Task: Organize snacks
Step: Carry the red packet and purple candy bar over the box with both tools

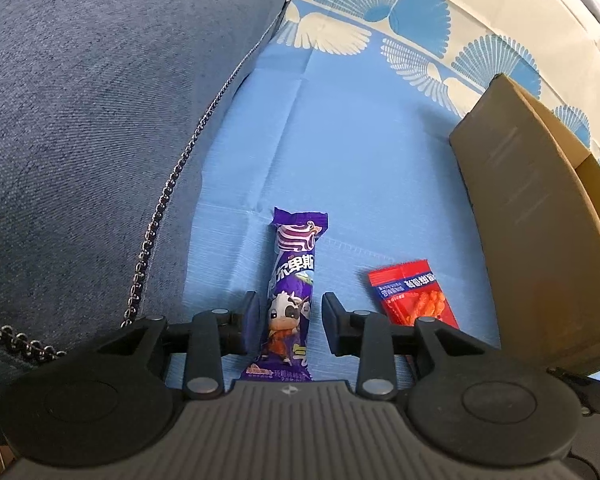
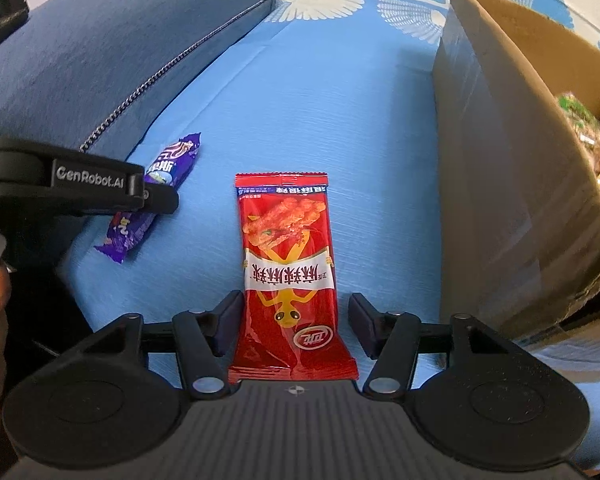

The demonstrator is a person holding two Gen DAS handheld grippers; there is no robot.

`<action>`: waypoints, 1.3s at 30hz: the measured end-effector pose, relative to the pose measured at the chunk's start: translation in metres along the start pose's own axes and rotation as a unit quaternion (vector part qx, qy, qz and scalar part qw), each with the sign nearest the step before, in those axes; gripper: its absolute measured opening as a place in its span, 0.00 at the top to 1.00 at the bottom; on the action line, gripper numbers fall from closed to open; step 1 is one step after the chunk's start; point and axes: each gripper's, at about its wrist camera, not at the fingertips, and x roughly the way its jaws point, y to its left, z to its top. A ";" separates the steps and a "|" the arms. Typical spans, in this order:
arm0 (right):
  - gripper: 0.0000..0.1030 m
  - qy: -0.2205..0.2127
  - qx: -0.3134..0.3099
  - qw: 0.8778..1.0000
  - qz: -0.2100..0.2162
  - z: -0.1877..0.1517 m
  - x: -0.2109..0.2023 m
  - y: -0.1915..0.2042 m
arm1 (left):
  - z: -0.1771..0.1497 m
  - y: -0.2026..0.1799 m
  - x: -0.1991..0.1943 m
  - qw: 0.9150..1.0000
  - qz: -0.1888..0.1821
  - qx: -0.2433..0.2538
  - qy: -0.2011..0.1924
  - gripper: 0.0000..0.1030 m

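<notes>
Snacks [image 2: 288, 276] between released jaws, cardboard box [image 2: 512, 184] right, blue cushion [image 1: 92, 120] left

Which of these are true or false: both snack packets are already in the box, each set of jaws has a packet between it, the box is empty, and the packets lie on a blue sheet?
1. Both packets are already in the box. False: the purple packet and the red packet lie outside the cardboard box.
2. Each gripper has a packet between its jaws. True: the left gripper straddles the purple one, the right gripper the red one; gaps show beside both packets.
3. The box is empty. False: wrapped snacks show inside it.
4. The packets lie on a blue sheet. True.
5. The red packet is left of the purple one. False: it lies to its right, nearer the box.
</notes>
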 end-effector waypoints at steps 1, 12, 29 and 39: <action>0.52 -0.002 -0.007 1.000 -0.003 -0.001 -0.001 0.000 | 0.000 -0.001 0.000 1.000 0.001 0.002 0.000 0.63; 0.62 -0.037 -0.003 0.999 0.003 0.005 -0.019 0.000 | -0.001 -0.005 -0.003 1.000 0.008 0.014 -0.012 0.82; 0.63 -0.149 0.030 0.988 0.040 0.022 -0.078 -0.007 | -0.004 0.020 -0.051 0.988 -0.056 -0.054 -0.137 0.82; 0.63 -0.264 0.013 0.963 0.050 0.031 -0.119 -0.019 | 0.005 0.032 -0.067 0.980 -0.085 -0.129 -0.128 0.82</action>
